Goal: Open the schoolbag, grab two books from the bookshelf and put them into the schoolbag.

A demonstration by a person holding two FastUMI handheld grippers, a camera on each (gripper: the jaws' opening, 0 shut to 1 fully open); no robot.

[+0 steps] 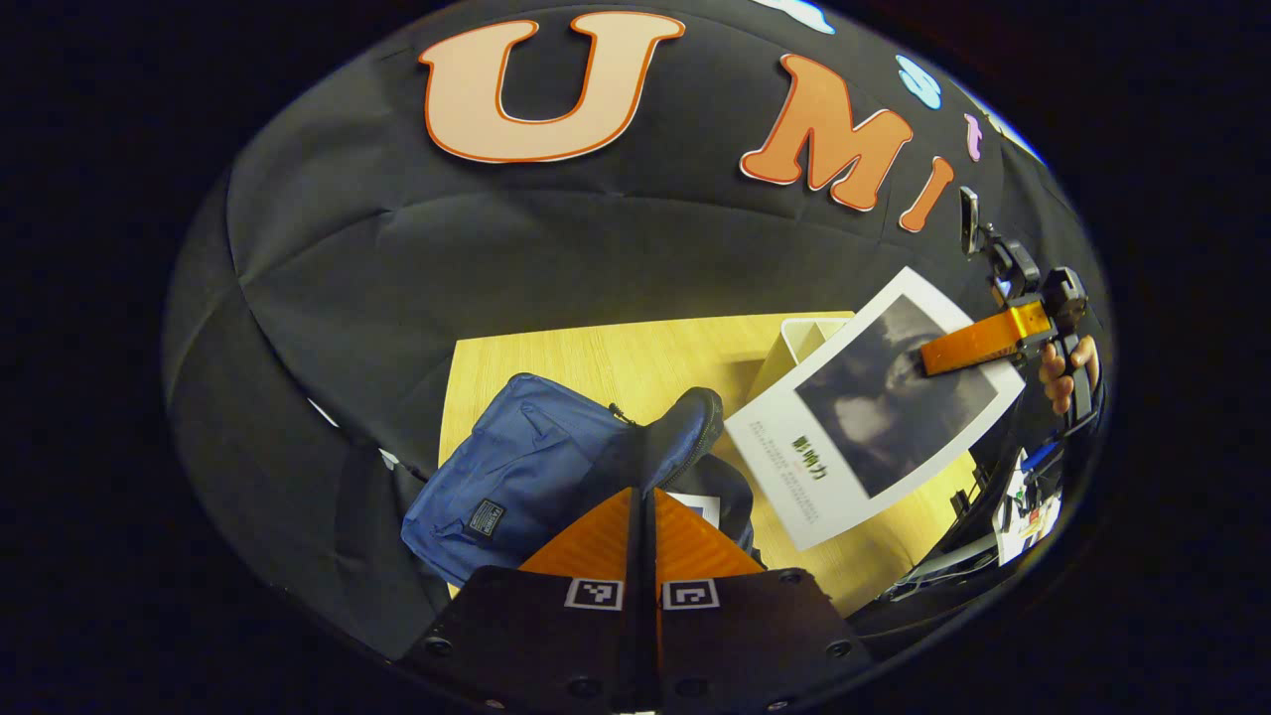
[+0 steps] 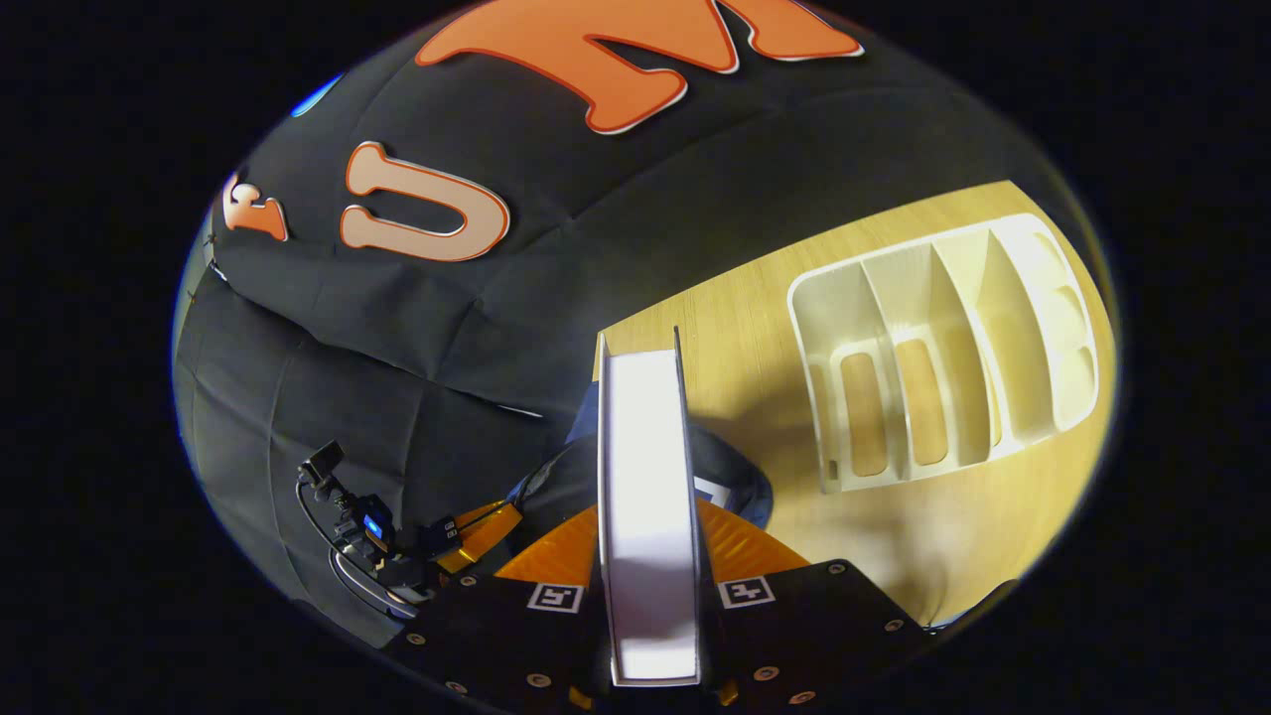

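Matt cloth schoolbag (image 1: 516, 467) (blue weave), wood-grain table (image 1: 635, 362), glossy plastic bookshelf (image 2: 943, 348).

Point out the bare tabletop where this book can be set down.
Free: the wood table in front of the white bookshelf, and the strip behind the blue schoolbag up to the wall. Crowded: around the open schoolbag, where the left gripper grips its rim and the right gripper carries the book overhead.

L tool (image 1: 643, 497) closed; R tool (image 2: 650, 516) clamped.
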